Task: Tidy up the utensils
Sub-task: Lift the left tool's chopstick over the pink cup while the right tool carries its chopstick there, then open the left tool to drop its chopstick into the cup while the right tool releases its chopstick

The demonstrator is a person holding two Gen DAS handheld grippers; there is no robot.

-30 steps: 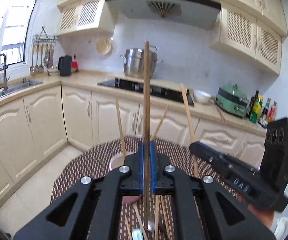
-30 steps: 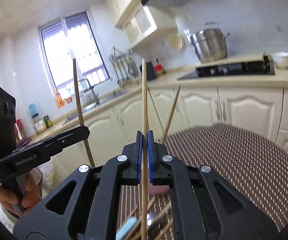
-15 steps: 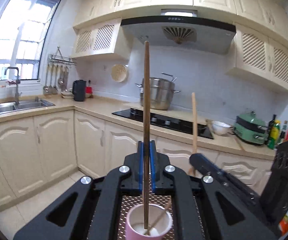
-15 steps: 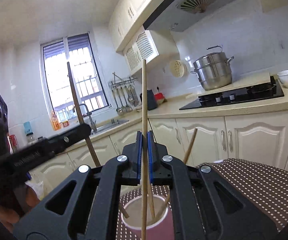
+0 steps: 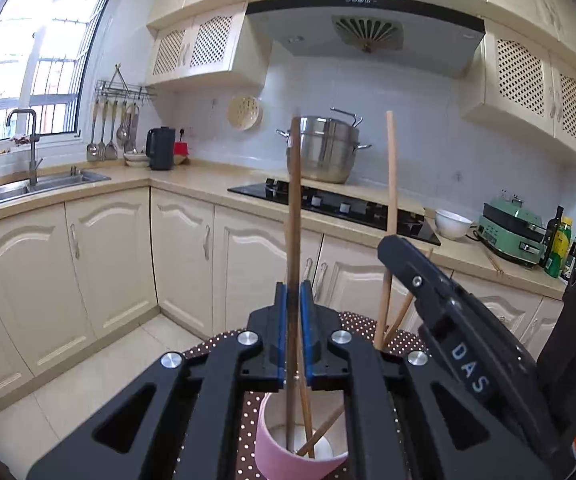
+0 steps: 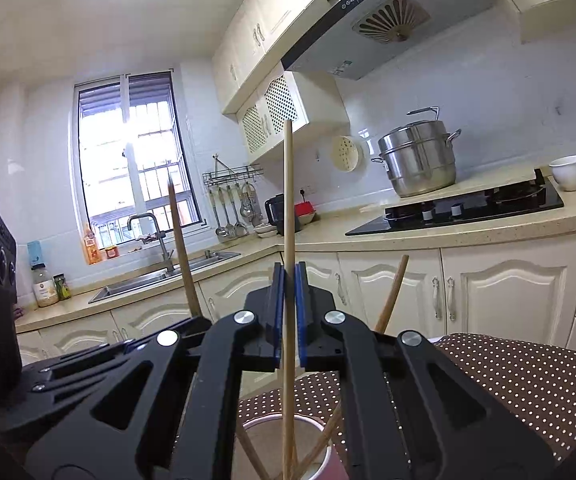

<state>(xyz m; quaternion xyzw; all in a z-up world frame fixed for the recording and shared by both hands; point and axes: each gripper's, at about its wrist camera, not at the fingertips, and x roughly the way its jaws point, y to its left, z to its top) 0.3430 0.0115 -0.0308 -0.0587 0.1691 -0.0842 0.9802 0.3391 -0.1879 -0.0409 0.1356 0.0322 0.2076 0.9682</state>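
Note:
A pink cup [image 5: 276,454] with a white inside stands on the dotted brown tablecloth [image 5: 248,412], right below my left gripper [image 5: 295,332]. A dark brown chopstick [image 5: 294,216] stands upright between its blue pads, with its lower end down inside the cup. The jaws are opening and a thin gap shows beside the stick. My right gripper [image 6: 286,312] is shut on a pale wooden chopstick [image 6: 287,200], whose lower end dips into the same cup [image 6: 330,460]. A few more chopsticks [image 5: 322,432] lean in the cup. Each gripper shows in the other's view, right gripper [image 5: 388,242] and left gripper [image 6: 198,320].
Cream cabinets and a beige counter run behind the table. On the counter are a black hob [image 5: 328,204], a steel pot [image 5: 324,152], a white bowl [image 5: 452,224], a green appliance [image 5: 512,232] and bottles [image 5: 558,244]. The sink [image 5: 28,188] is at the left.
Both grippers have moved from over the loose utensils to above the pink cup and come down. The dark chopstick now sits lower between the left pads, its end near the cup's bottom.

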